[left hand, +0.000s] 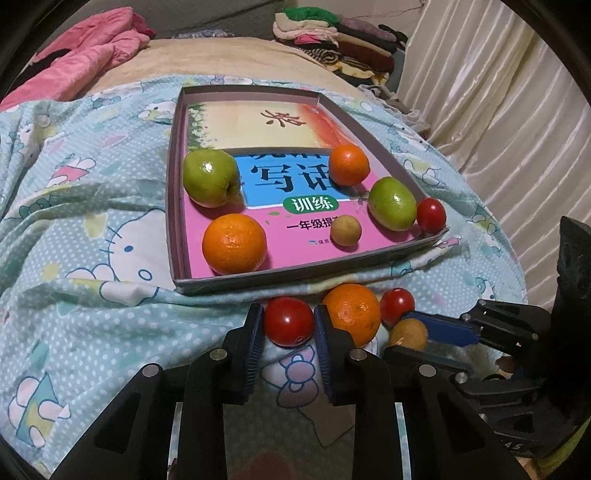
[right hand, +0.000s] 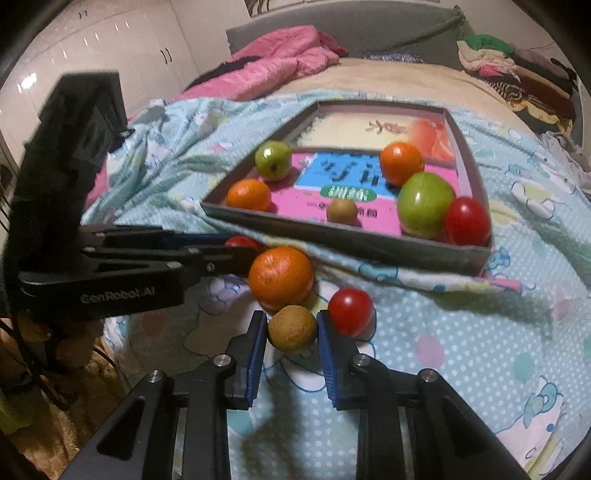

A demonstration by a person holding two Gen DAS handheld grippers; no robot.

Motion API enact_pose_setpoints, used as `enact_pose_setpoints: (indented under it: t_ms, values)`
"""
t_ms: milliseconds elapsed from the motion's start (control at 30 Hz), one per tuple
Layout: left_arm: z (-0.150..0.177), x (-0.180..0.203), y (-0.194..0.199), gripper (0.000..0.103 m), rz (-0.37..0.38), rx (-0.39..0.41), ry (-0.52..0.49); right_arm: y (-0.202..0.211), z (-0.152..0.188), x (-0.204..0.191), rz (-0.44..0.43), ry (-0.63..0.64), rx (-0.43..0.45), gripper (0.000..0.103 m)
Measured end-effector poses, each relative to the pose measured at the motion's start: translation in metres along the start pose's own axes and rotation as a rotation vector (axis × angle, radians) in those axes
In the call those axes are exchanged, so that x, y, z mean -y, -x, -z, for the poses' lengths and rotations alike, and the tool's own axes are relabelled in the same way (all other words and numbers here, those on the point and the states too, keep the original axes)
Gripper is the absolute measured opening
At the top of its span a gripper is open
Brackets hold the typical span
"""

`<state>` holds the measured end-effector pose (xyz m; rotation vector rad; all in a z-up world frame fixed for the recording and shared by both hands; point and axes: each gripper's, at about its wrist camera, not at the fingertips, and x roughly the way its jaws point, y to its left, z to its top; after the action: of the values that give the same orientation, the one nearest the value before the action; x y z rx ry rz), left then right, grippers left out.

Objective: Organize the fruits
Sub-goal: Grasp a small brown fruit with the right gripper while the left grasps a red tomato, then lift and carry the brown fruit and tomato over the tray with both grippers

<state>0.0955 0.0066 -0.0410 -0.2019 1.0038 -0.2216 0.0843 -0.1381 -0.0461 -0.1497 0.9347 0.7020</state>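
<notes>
Left claw [left hand: 289, 325] is clenched on a red tomato [left hand: 289, 321], blue pads touching both its sides, low over the blue cartoon-print bedsheet [left hand: 92, 221] just in front of the tray. Right claw [right hand: 291, 330] grips a small brown fruit [right hand: 292, 328] the same way. Between the two claws on the sheet: an orange [right hand: 280, 277] and a second tomato [right hand: 351, 312], each just beside the brown fruit. The left tool's arm in the right wrist view reads "GenRobot.AI". Shallow cardboard tray [left hand: 306, 275] lies on the bed; its floor is a printed book cover with large Chinese characters, "训练" on a green badge and a line beginning "一年级". In the tray: green apple [left hand: 211, 178] at far left, large orange [left hand: 234, 243] at near left, smaller orange [left hand: 348, 164] toward the right wall, second green apple [left hand: 392, 203] touching a third tomato [left hand: 431, 215] in the near right corner, and a small tan fruit [left hand: 345, 230] near the front wall. Pink quilt [left hand: 85, 51] and folded clothes [left hand: 332, 33] lie beyond.
</notes>
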Motion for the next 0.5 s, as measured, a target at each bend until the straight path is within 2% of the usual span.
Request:
enact_pose_setpoints:
  t_ms: [133, 500]
  values:
    - [0.0, -0.003, 0.008, 0.028, 0.003, 0.017, 0.013, 0.009, -0.003, -0.002, -0.004, 0.014, 0.045, 0.028]
    - [0.001, -0.018, 0.029, 0.028, -0.006, 0.067, 0.076, 0.014, -0.005, -0.012, -0.009, 0.062, 0.072, 0.028]
